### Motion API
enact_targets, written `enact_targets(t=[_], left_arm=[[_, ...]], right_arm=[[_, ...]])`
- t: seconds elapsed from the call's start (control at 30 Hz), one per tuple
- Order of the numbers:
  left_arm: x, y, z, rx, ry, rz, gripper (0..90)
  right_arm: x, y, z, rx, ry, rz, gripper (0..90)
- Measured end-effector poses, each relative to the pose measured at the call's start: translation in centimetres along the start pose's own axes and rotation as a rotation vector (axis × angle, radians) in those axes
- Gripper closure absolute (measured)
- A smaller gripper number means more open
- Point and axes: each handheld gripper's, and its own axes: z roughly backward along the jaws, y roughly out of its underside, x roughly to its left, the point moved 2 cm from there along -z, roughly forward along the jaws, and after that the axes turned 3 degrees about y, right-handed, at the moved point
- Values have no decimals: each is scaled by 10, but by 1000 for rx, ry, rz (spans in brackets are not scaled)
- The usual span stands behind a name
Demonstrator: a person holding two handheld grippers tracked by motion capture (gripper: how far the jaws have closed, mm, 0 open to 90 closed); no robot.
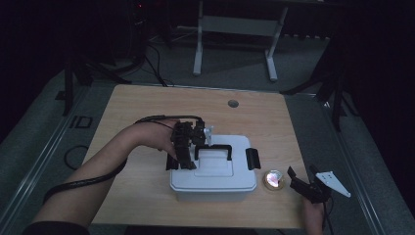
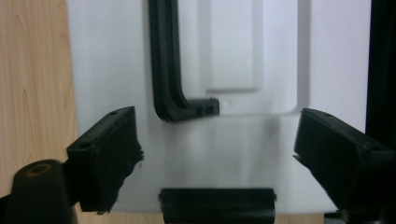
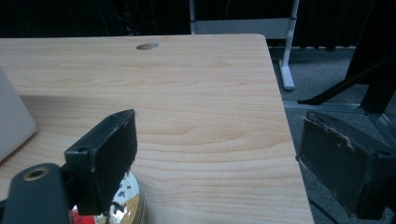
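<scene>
A white lidded box (image 1: pixel 213 171) sits in the middle of the wooden table, with a black handle (image 1: pixel 213 149) on its lid and a black latch (image 1: pixel 252 158) on its right side. My left gripper (image 1: pixel 182 155) hangs open over the box's left edge. In the left gripper view its jaws (image 2: pixel 219 149) stand wide apart above the lid, with the handle (image 2: pixel 168 70) ahead and the left latch (image 2: pixel 217 205) below between them. My right gripper (image 1: pixel 302 174) is open near the table's front right corner, holding nothing. A small round shiny tin (image 1: pixel 273 179) lies just left of it.
In the right gripper view the tin (image 3: pixel 128 203) lies by the left jaw, the box's corner (image 3: pixel 14 121) shows at the left, and bare table (image 3: pixel 196 93) stretches ahead to a cable hole (image 3: pixel 147 46). The table's right edge is close. A desk frame (image 1: pixel 235 29) stands beyond.
</scene>
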Motion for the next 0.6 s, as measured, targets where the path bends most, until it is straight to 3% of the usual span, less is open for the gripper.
enact_targets(t=[0.17,0.3,0.5,0.6], left_arm=[[4,-7,-2,18,-7,32,225],[5,-11,-2,17,50,39,411],[6,-14,-7,85,76,33,579],[5,-16,-12,126,85,29,619]], right_arm=[[0,0,0,1,-3,-3,115],[0,0,0,1,-6,-4,115],[0,0,0,1,-7,-5,115],[0,0,0,2,-7,-4,115]])
